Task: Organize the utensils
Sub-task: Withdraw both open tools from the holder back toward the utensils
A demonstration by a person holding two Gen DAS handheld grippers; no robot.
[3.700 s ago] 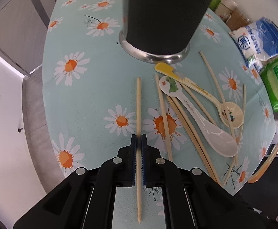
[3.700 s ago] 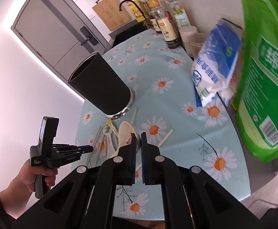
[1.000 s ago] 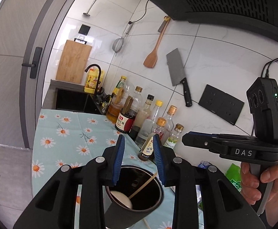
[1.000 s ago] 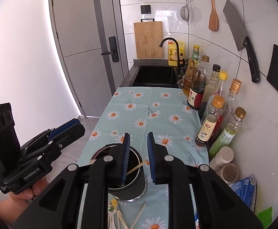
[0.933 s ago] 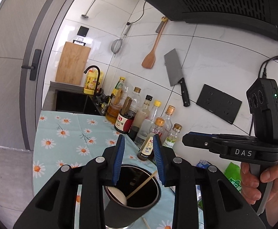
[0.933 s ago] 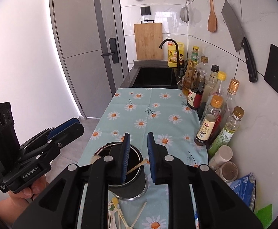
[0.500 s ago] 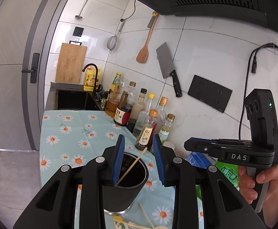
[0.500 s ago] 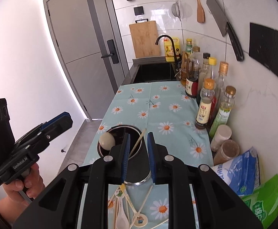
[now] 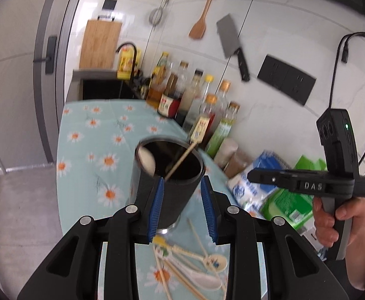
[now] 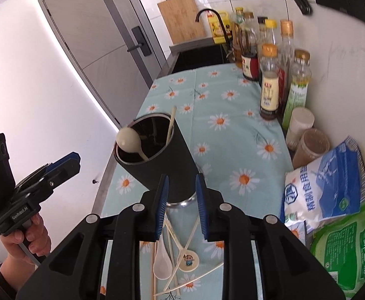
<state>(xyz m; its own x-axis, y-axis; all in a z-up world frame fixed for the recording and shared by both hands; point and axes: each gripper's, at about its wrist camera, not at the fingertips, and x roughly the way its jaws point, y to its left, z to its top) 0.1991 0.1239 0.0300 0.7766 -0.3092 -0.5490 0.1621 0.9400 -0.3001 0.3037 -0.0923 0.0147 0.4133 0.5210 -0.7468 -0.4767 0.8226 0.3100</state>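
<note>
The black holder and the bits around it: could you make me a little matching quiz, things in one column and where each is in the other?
Things:
1. white spoon
2. cartoon spoon
3. blue-and-white bag
4. bottles

Places:
A. lying on the daisy cloth among loose chopsticks
B. lined up along the tiled wall
C. standing in the black holder
D. slumped at the wall beside a green packet

Pairs: 1-C, 2-A, 3-D, 4-B
</note>
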